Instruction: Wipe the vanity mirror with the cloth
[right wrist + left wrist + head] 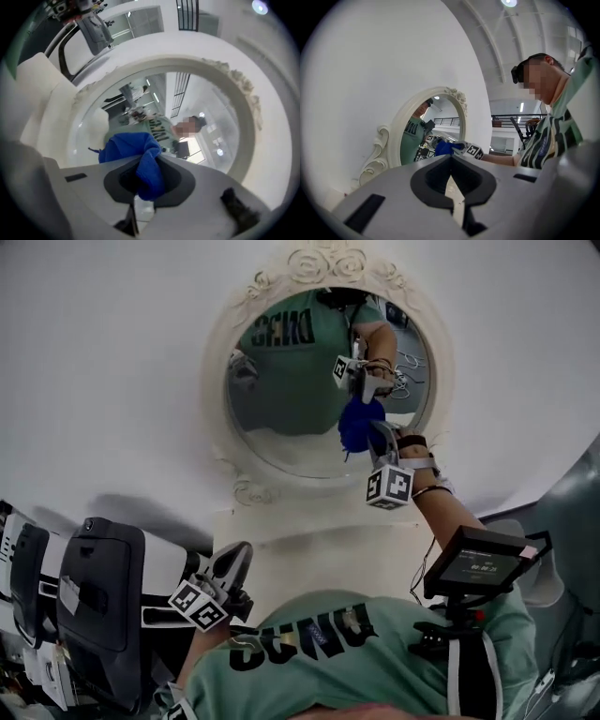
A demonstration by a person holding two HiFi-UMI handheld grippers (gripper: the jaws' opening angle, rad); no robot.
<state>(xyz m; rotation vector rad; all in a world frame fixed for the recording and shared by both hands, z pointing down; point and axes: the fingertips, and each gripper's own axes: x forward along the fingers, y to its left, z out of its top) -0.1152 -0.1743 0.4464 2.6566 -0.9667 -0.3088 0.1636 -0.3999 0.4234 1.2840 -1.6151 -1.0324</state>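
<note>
Right hand-held gripper (149, 180): clamped on crumpled blue cloth (133, 146).
Ahead: round cream-framed vanity mirror (117, 108); overlapping strokes and light pressure would suit.
Left hand-held gripper (451, 178): closed, empty.

A plain white wall (112, 352) rises beyond the right tool (375, 439). Bulky black furniture (98, 596) stands left of the left tool (234, 559). High above that tool a ceiling lamp (508, 2) glows, and a dark railing (511, 117) runs far behind.

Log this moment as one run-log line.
phase: wiping | right hand-held gripper: shut on cloth, at vanity mirror | left hand-held gripper: shut, empty, held low
</note>
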